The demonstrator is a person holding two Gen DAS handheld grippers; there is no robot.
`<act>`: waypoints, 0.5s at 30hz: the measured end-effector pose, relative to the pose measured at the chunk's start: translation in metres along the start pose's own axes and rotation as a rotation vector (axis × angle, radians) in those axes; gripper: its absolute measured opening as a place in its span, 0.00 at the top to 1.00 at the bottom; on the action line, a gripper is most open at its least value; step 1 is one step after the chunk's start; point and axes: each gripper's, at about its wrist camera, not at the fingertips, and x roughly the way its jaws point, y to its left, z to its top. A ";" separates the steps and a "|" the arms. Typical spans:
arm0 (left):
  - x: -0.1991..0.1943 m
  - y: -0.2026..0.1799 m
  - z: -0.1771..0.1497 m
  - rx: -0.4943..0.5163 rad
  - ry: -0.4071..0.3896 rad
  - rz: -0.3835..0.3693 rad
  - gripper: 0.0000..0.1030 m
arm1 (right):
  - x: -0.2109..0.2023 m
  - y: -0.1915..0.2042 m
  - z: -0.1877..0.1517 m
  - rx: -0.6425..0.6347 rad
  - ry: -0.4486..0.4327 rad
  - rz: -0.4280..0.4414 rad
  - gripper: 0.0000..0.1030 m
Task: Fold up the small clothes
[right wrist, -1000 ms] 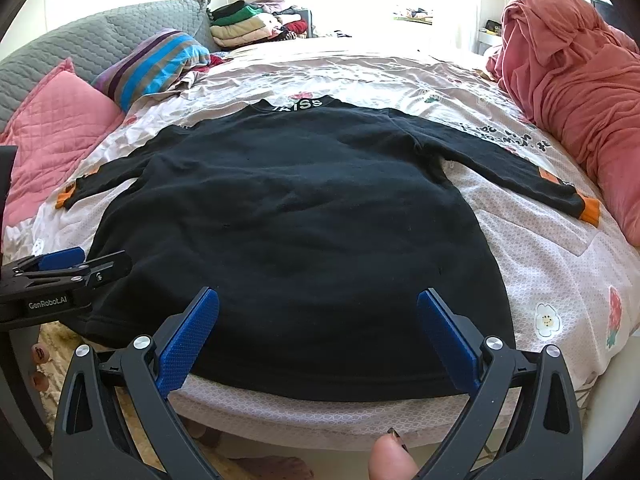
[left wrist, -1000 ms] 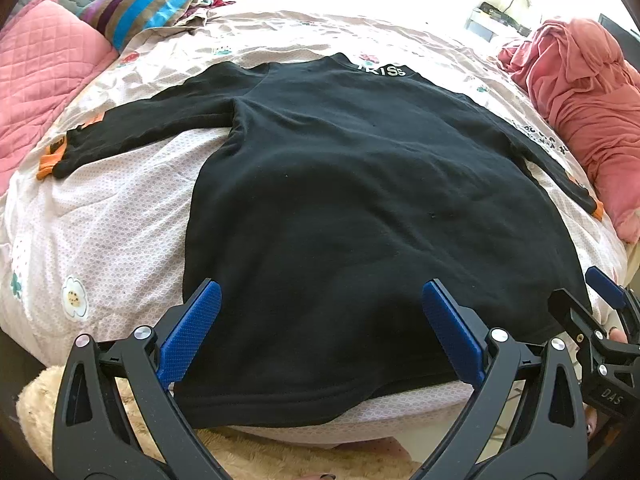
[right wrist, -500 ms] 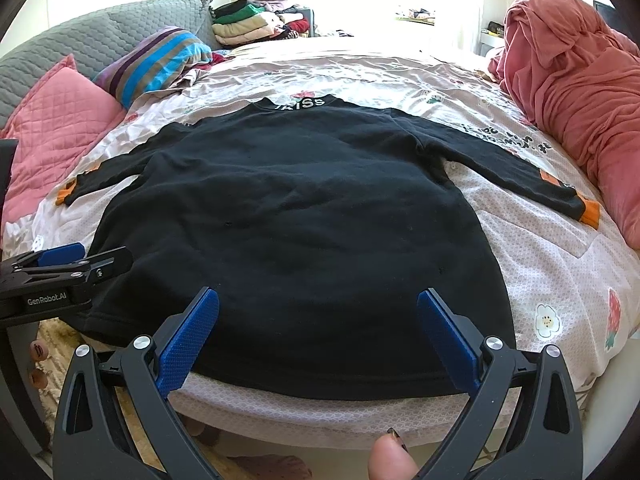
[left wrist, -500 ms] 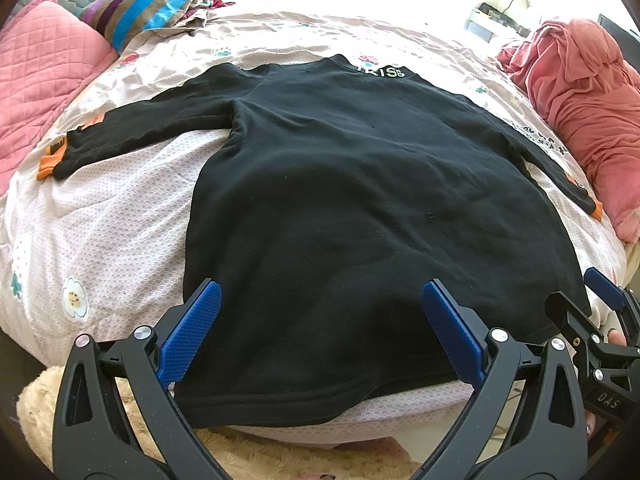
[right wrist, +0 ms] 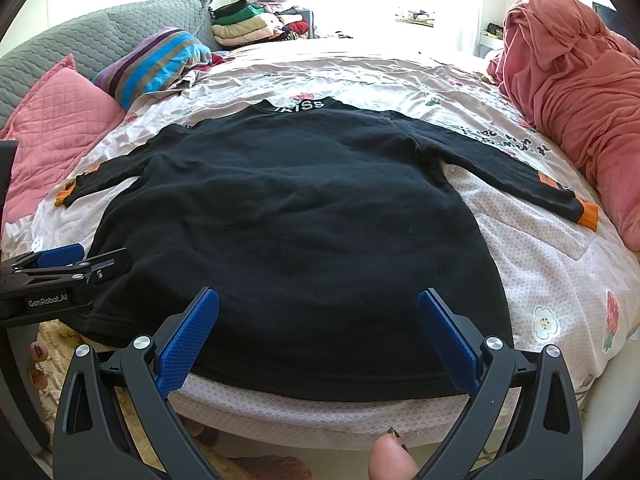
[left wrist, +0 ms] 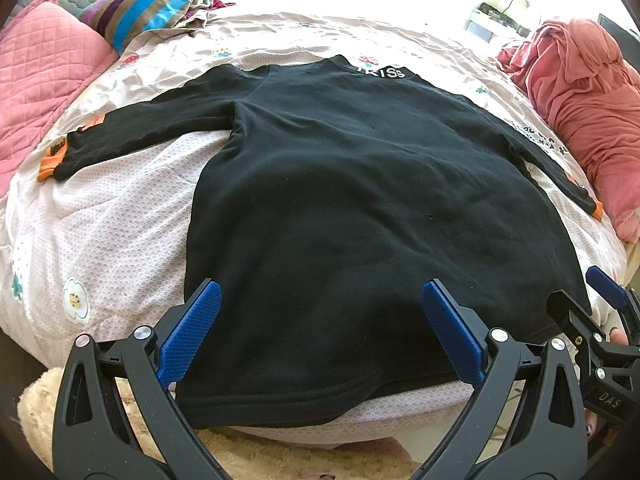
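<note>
A black long-sleeved sweatshirt [left wrist: 360, 200] [right wrist: 296, 216] with orange cuffs lies flat on the bed, back up, collar lettering at the far end and both sleeves spread out. My left gripper [left wrist: 322, 320] hovers open over the hem near its left corner, nothing between its blue pads. My right gripper [right wrist: 318, 328] hangs open above the hem's right part, also holding nothing. Each gripper shows at the edge of the other's view: the right one [left wrist: 600, 320] and the left one [right wrist: 68, 276].
The bed wears a pale floral cover [left wrist: 100, 240]. Pink [right wrist: 52, 128] and striped [right wrist: 160, 64] pillows lie at the left, a heaped red blanket [right wrist: 580, 92] at the right, folded clothes [right wrist: 248, 28] at the back. A beige shaggy rug [left wrist: 120, 420] lies below the bed's edge.
Both grippers have drifted only slightly and stay open over the hem. The sweatshirt has not moved.
</note>
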 end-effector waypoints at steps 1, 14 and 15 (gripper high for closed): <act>0.000 0.000 0.000 0.000 0.000 0.000 0.08 | 0.000 0.000 0.001 -0.001 0.000 0.000 0.04; 0.000 -0.001 0.001 0.008 0.004 0.000 0.08 | 0.000 -0.001 0.001 0.006 -0.002 0.000 0.04; 0.000 -0.001 0.002 0.006 0.005 0.001 0.08 | 0.001 -0.002 0.002 0.009 -0.003 0.000 0.04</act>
